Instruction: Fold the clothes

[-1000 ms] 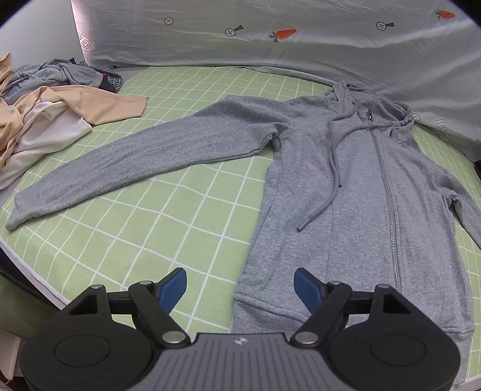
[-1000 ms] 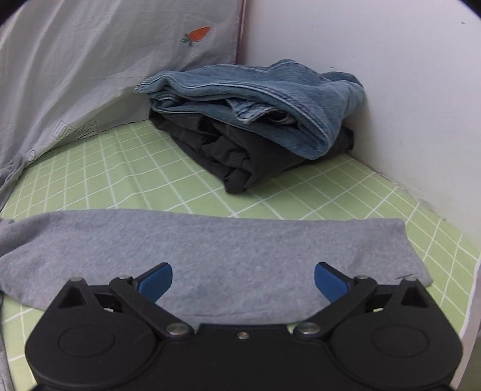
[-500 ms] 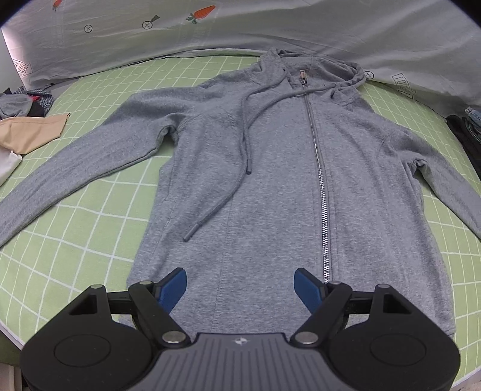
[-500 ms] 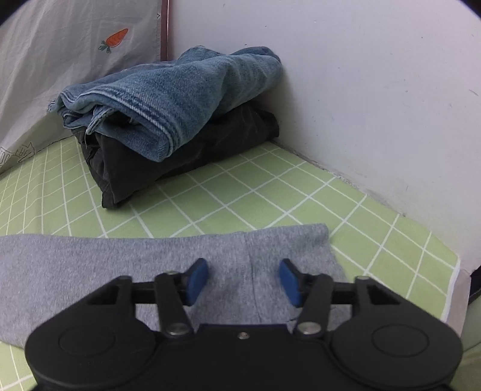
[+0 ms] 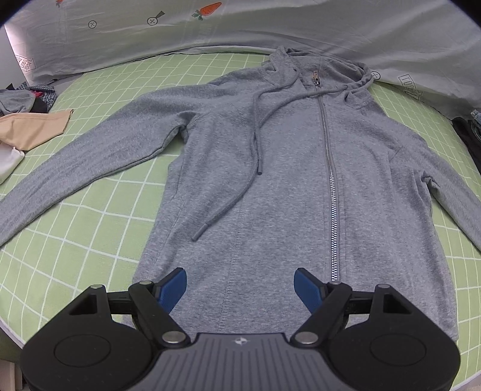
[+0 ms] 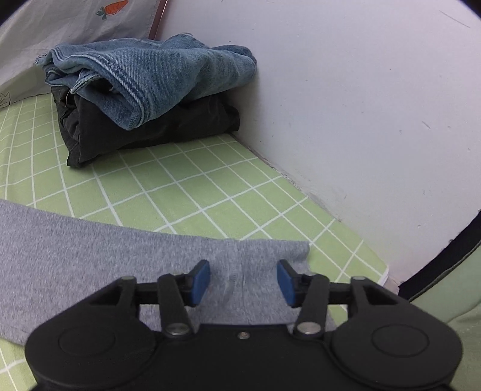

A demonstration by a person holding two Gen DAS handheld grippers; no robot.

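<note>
A grey zip hoodie (image 5: 285,168) lies flat and face up on the green checked bed sheet (image 5: 75,234), both sleeves spread out sideways. My left gripper (image 5: 240,288) is open, above the hoodie's bottom hem just left of the zipper (image 5: 330,180). My right gripper (image 6: 243,281) is open, with its blue fingertips (image 6: 200,281) on either side of the cuff end of the hoodie's right sleeve (image 6: 90,255). Neither gripper holds cloth.
Folded blue jeans (image 6: 156,69) lie on a folded black garment (image 6: 144,132) against the white wall (image 6: 375,105). Unfolded beige and white clothes (image 5: 27,129) lie at the bed's left. A grey carrot-print quilt (image 5: 240,27) runs along the back.
My left gripper swung right from the left sleeve to the hem centre. My right gripper slid along the sleeve to its cuff, narrowed its jaws, then widened them slightly.
</note>
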